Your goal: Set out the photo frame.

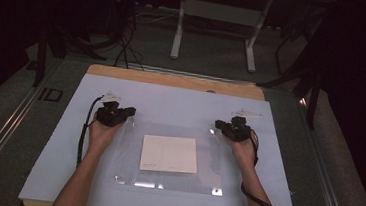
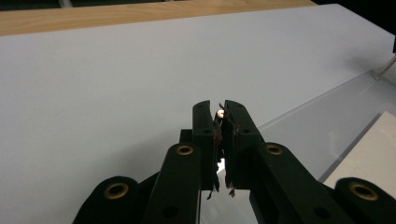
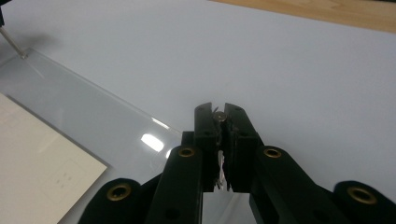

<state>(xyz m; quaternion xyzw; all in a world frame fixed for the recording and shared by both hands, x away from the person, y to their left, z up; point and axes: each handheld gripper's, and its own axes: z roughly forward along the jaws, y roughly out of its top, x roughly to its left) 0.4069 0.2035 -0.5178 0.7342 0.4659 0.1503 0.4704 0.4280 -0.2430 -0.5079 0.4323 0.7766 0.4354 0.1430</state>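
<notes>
Nearest you, your forearms come in from the table's near edge. Between them a clear plastic sheet (image 1: pixel 171 154) lies flat on the pale blue mat (image 1: pixel 55 162), with a cream paper card (image 1: pixel 169 153) at its middle, seemingly under or inside it.

Your left gripper (image 1: pixel 114 114) sits at the sheet's far left corner and your right gripper (image 1: pixel 234 129) at its far right corner. In each gripper view the black jaws are pressed nearly together on a small metal pin (image 2: pixel 220 113) at that corner, with the clear film running in between them, so both look clenched on the sheet's corners.

The sheet's long axis runs left to right across the table, and the far edge spans straight from one gripper to the other. The sheet stretches from the jaws back toward you. Neither hand is nearer; any lift likely depends on moving both together.

Beyond the mat a strip of wooden tabletop (image 1: pixel 173 79) shows, then dark floor.
</notes>
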